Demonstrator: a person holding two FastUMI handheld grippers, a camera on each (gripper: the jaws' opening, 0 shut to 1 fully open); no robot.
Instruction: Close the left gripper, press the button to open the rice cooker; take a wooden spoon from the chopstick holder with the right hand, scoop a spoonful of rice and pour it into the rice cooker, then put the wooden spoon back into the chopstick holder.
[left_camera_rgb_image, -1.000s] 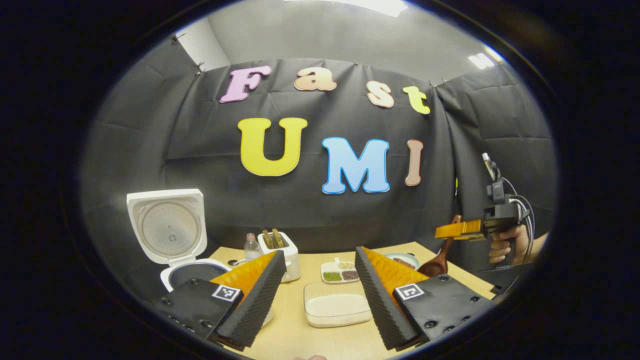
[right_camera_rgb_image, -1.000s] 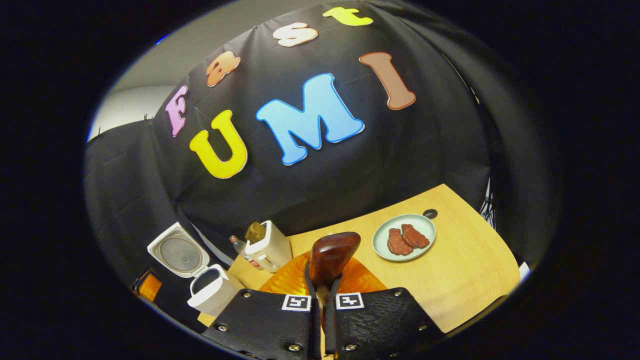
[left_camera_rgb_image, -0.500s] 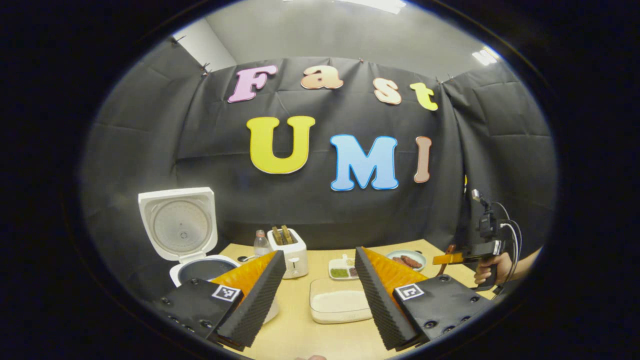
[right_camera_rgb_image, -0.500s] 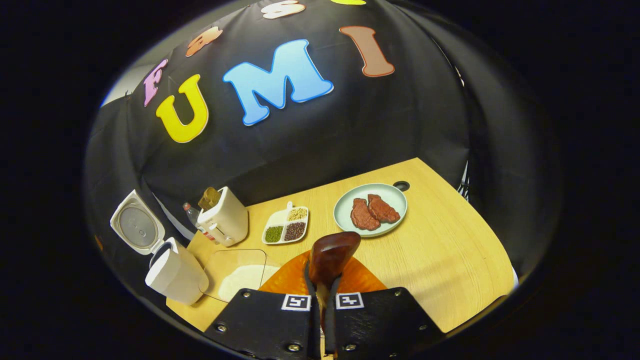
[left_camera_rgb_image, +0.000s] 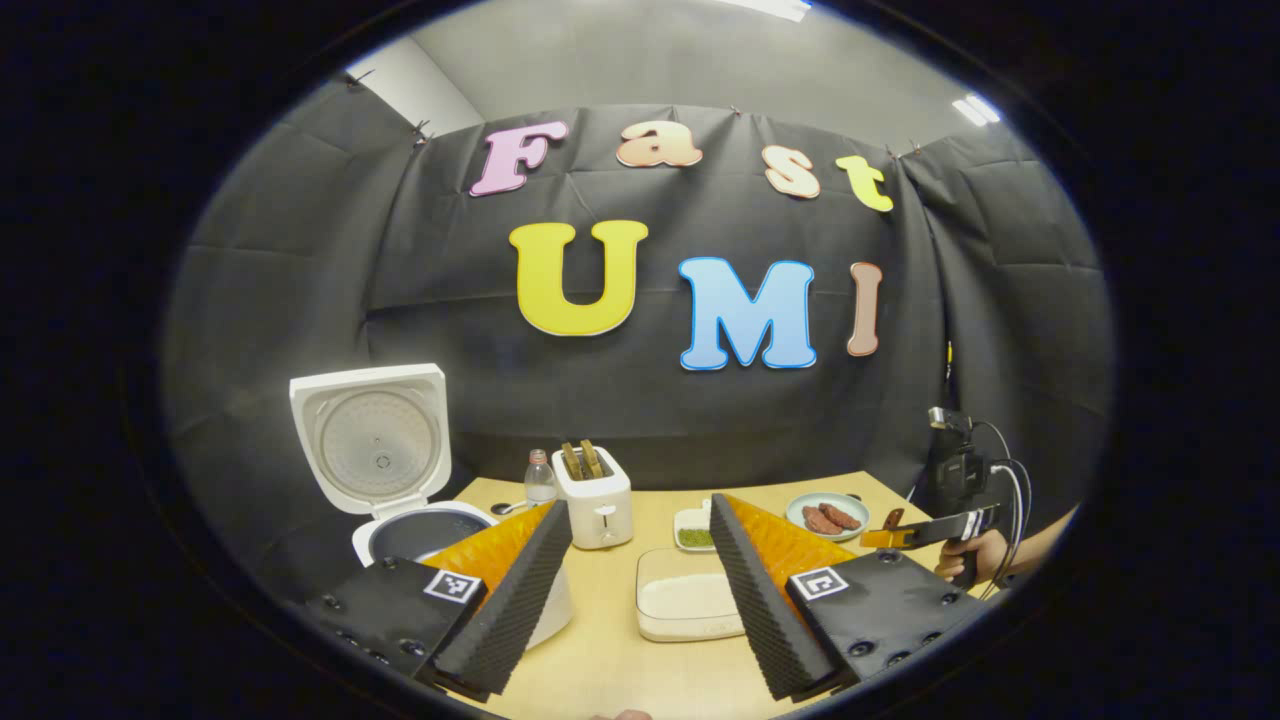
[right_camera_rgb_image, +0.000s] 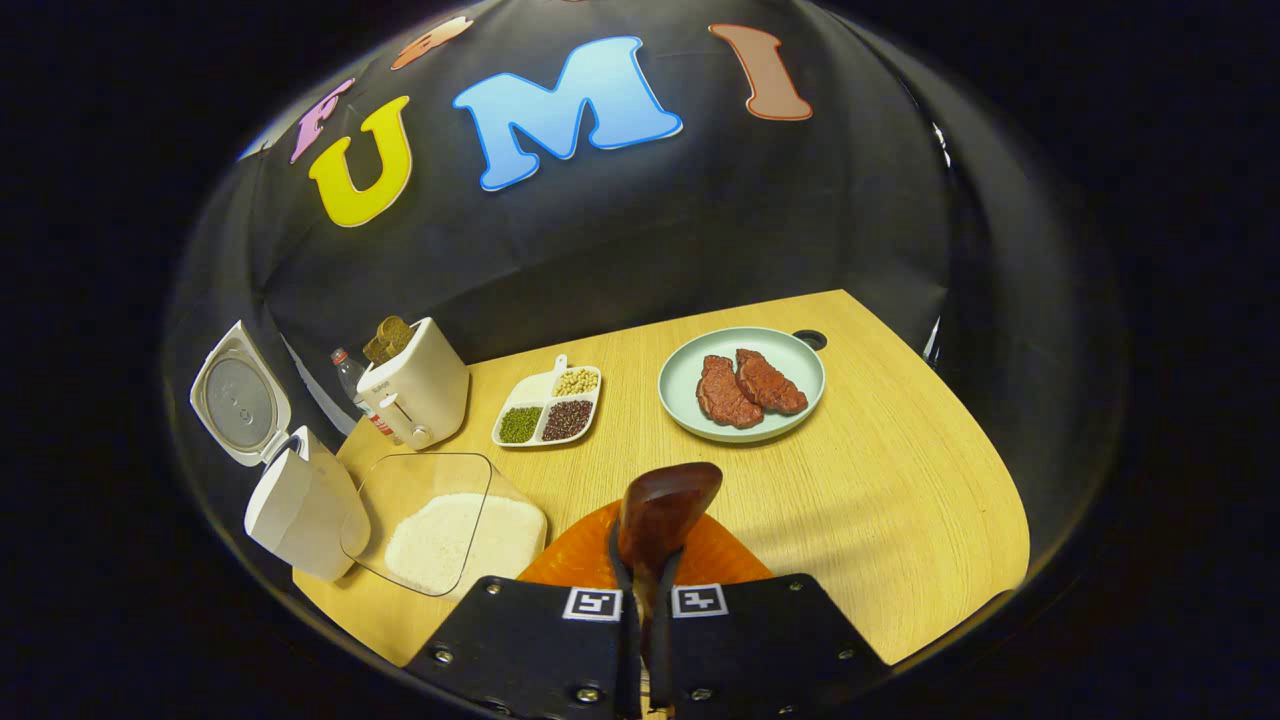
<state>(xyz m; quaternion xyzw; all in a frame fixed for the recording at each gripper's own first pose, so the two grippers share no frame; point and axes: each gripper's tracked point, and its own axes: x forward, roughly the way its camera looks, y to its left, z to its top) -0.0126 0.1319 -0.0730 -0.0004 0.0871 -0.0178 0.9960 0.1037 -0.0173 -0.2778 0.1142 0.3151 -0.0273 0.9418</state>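
In the right gripper view, the rice cooker (right_camera_rgb_image: 295, 500) stands far to the left of the right gripper (right_camera_rgb_image: 645, 600), its lid (right_camera_rgb_image: 232, 395) swung up and open. Just right of the cooker, and to the gripper's front left, a clear container of rice (right_camera_rgb_image: 455, 525) sits on the wooden table (right_camera_rgb_image: 900, 500). The right gripper's 2 fingers are pressed together on the wooden spoon (right_camera_rgb_image: 660, 520), clamping its handle between them; the spoon's long axis runs straight forward along the fingers, with the dark bowl sticking out ahead and slightly up, over the table. Beyond it, to the front left, lie a toaster (right_camera_rgb_image: 420, 395) and a divided dish of beans (right_camera_rgb_image: 548, 408); straight ahead and a little right is a plate (right_camera_rgb_image: 680, 400) with 2 pieces of meat.

In the left gripper view, the left gripper (left_camera_rgb_image: 640, 580) has its 2 fingers spread wide apart, holding nothing. The open cooker (left_camera_rgb_image: 420, 530) sits partly behind its left finger, the rice container (left_camera_rgb_image: 685, 605) lies on the table between the fingers, and far to the right a hand (left_camera_rgb_image: 975, 555) holds the other gripper level, pointing left.
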